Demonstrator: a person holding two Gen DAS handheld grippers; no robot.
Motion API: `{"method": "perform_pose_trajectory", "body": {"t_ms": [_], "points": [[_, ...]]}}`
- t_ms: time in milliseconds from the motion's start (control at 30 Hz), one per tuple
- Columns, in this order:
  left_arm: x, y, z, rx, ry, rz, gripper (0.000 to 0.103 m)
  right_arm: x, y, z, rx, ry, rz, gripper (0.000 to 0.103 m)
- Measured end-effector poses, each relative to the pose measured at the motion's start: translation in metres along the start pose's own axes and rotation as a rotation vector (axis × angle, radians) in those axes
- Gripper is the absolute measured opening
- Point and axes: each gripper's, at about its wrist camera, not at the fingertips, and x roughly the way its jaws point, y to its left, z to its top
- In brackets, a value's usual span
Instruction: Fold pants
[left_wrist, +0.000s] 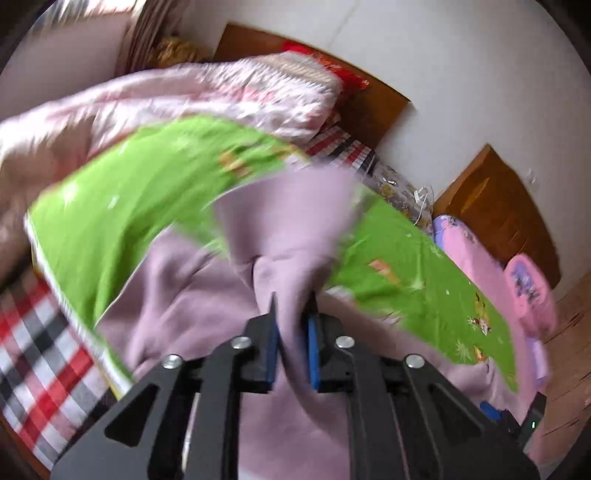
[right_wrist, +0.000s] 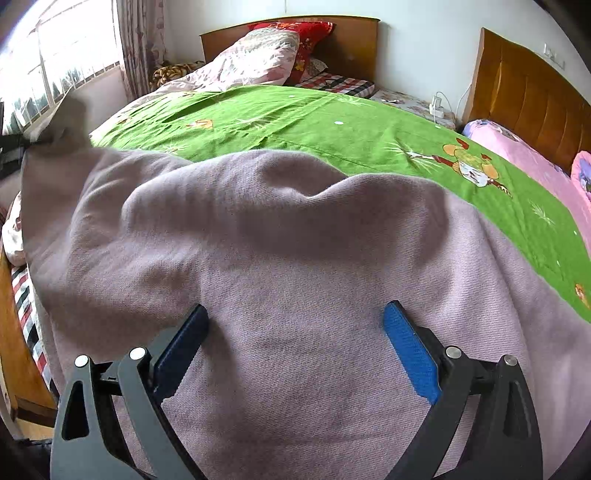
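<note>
left gripper (left_wrist: 291, 306) jaws pinching pants (left_wrist: 280, 229), right gripper (right_wrist: 295, 317) spread wide

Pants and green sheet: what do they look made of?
Pants: mauve, soft brushed knit or fleece by the look; matte with a fine diagonal weave, bunching in thick rounded folds. Green sheet: thin printed woven cloth, probably cotton; it lies flat with cartoon prints and faint creases.

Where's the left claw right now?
Left wrist view, bottom centre: left claw shut on a bunch of the mauve pants, above the green sheet.
</note>
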Motion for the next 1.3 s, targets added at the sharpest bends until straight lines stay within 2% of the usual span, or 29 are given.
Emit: {"method": "perform_pose_trajectory", "body": {"t_ms": [33, 67, 133, 200, 267, 367, 400, 433, 533, 600, 700, 767, 833, 933, 1033, 1067, 1100, 1133, 1200, 1267, 1300], "points": [[0.008, 0.019, -0.004, -0.027, 0.021, -0.042, 0.045, -0.001, 0.000, 0.000, -0.001, -0.001, 0.003, 0.093], [0.017, 0.037, -0.010, -0.063, 0.041, -0.072, 0.059, -0.001, 0.001, 0.000, -0.002, -0.003, 0.008, 0.093], [0.035, 0.067, -0.025, -0.131, 0.076, -0.133, 0.059, -0.007, 0.000, 0.001, -0.007, -0.028, 0.038, 0.092], [0.037, 0.077, -0.034, -0.159, 0.050, -0.191, 0.064, -0.024, 0.005, 0.001, -0.026, -0.097, 0.043, 0.092], [0.033, 0.076, -0.037, -0.172, 0.004, -0.238, 0.079, -0.048, 0.020, -0.001, -0.101, -0.172, 0.101, 0.092], [0.032, 0.071, -0.038, -0.182, -0.039, -0.232, 0.079, -0.077, 0.059, -0.015, -0.290, -0.238, 0.185, 0.079], [0.032, 0.071, -0.040, -0.193, -0.045, -0.236, 0.079, -0.081, 0.072, -0.023, -0.350, -0.243, 0.205, 0.070], [0.031, 0.071, -0.042, -0.205, -0.050, -0.241, 0.079, -0.082, 0.082, -0.030, -0.393, -0.240, 0.224, 0.062], [0.027, 0.071, -0.051, -0.226, -0.051, -0.251, 0.079, -0.076, 0.095, -0.049, -0.455, -0.187, 0.254, 0.052], [0.025, 0.069, -0.057, -0.225, -0.050, -0.253, 0.079, -0.069, 0.095, -0.060, -0.478, -0.151, 0.262, 0.041], [0.025, 0.067, -0.057, -0.203, -0.042, -0.240, 0.079, -0.061, 0.088, -0.070, -0.465, -0.112, 0.225, 0.040], [0.027, 0.067, -0.055, -0.198, -0.041, -0.232, 0.079, -0.062, 0.085, -0.073, -0.458, -0.108, 0.233, 0.040], [0.029, 0.067, -0.054, -0.203, -0.042, -0.232, 0.080, -0.065, 0.090, -0.077, -0.477, -0.114, 0.232, 0.040], [0.033, 0.069, -0.052, -0.214, -0.037, -0.242, 0.081, -0.063, 0.096, -0.080, -0.535, -0.110, 0.178, 0.040], [0.040, 0.071, -0.045, -0.214, -0.031, -0.240, 0.081, -0.064, 0.097, -0.080, -0.563, -0.119, 0.159, 0.040], [0.040, 0.070, -0.045, -0.211, -0.031, -0.237, 0.079, -0.064, 0.099, -0.082, -0.578, -0.130, 0.150, 0.039], [0.040, 0.068, -0.044, -0.203, -0.031, -0.230, 0.079, -0.066, 0.101, -0.085, -0.607, -0.147, 0.140, 0.030], [0.039, 0.067, -0.044, -0.194, -0.031, -0.221, 0.074, -0.066, 0.102, -0.087, -0.619, -0.149, 0.148, 0.017], [0.039, 0.065, -0.041, -0.184, -0.024, -0.200, 0.057, -0.068, 0.105, -0.089, -0.624, -0.164, 0.132, 0.010], [0.035, 0.064, -0.038, -0.174, -0.021, -0.209, 0.021, -0.070, 0.104, -0.089, -0.617, -0.190, 0.118, 0.004], [0.030, 0.063, -0.036, -0.163, -0.030, -0.203, 0.015, -0.072, 0.101, -0.088, -0.605, -0.215, 0.104, 0.003]]}}
